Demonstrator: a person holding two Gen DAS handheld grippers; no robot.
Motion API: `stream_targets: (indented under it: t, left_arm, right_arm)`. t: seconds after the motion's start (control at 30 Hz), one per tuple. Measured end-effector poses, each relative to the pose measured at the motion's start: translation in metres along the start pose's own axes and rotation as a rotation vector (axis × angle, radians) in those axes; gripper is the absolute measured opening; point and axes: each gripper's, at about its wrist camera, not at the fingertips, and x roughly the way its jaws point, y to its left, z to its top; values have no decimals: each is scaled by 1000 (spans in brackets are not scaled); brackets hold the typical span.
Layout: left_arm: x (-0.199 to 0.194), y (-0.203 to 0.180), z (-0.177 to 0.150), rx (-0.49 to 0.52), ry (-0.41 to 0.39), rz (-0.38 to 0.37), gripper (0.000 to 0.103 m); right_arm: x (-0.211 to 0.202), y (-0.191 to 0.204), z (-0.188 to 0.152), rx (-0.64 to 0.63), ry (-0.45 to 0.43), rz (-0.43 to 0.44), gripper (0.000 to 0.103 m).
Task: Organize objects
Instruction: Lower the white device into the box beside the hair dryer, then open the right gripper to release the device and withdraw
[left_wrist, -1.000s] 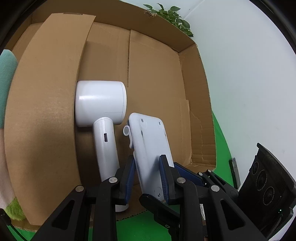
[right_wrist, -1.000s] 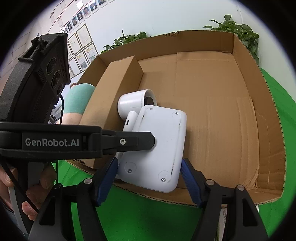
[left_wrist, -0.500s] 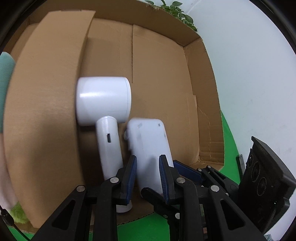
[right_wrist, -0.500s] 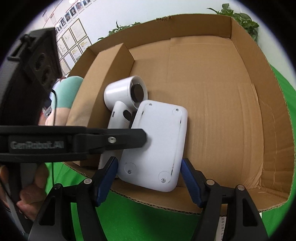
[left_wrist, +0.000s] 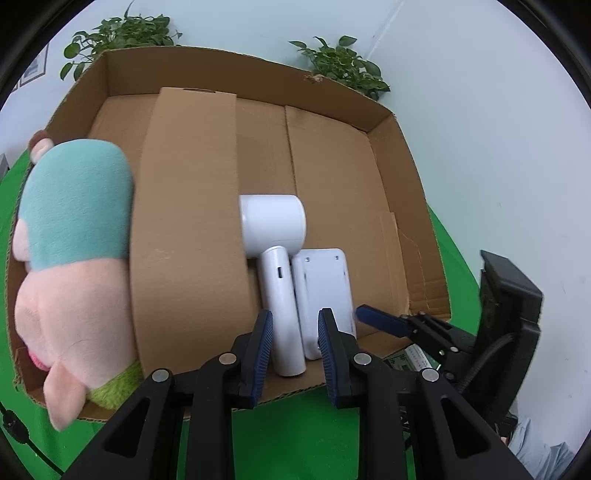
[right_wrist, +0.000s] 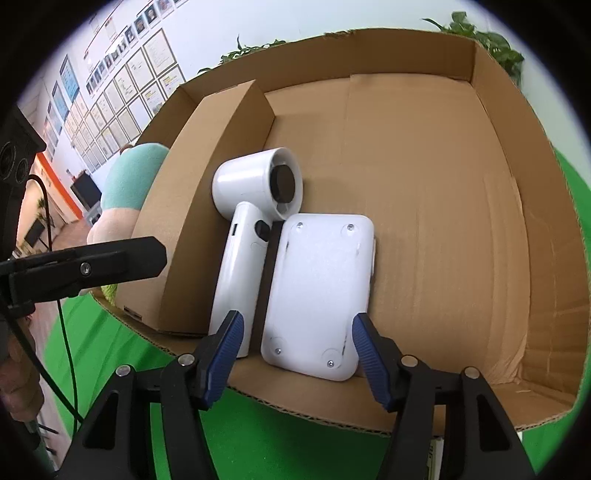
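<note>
A white hair dryer (left_wrist: 275, 258) and a flat white rectangular device (left_wrist: 325, 291) lie side by side on the floor of an open cardboard box (left_wrist: 332, 158). Both also show in the right wrist view, the dryer (right_wrist: 243, 258) left of the device (right_wrist: 317, 291). My left gripper (left_wrist: 295, 343) is open and empty, held over the box's near edge. My right gripper (right_wrist: 295, 354) is open and empty, its blue pads either side of the device's near end without touching it.
A cardboard divider (left_wrist: 188, 229) splits the box. A pink and teal plush toy (left_wrist: 70, 240) fills the left compartment. Green cloth (left_wrist: 295, 435) covers the table. Plants (left_wrist: 343, 62) stand behind the box against a white wall.
My left gripper has let go of the white device and pulled back and up. The device now lies flat in the box beside the dryer. The right gripper backed off slightly.
</note>
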Motion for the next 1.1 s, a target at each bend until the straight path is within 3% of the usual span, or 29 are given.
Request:
stream_targets:
  t: [0.1, 0.2, 0.33, 0.67, 0.87, 0.93, 1.03, 1.1]
  left_arm:
    - [-7, 7, -4, -9, -12, 0, 24]
    - [-14, 15, -5, -22, -29, 12, 24]
    - [-24, 27, -7, -43, -41, 5, 24]
    - [-32, 30, -13, -30, -60, -8, 24]
    - [-34, 25, -15, -13, -71, 6, 24]
    - [-35, 23, -16, -5, -79, 21, 27]
    - [-37, 18, -19, 23, -116, 61, 43]
    - [-41, 11, -21, 55, -160, 98, 61]
  right_arm:
    - [-5, 18, 3, -76, -40, -58, 61]
    - [1, 29, 7, -124, -23, -81, 60]
    - [13, 39, 7, -160, 11, -117, 48]
    - [17, 49, 1, -157, 40, -82, 41]
    - [-2, 38, 8, -137, -19, -86, 41]
    - [-6, 29, 13, -123, -27, -109, 41]
    - [-2, 4, 17, -78, 13, -158, 41]
    - [6, -10, 18, -35, 57, -174, 46]
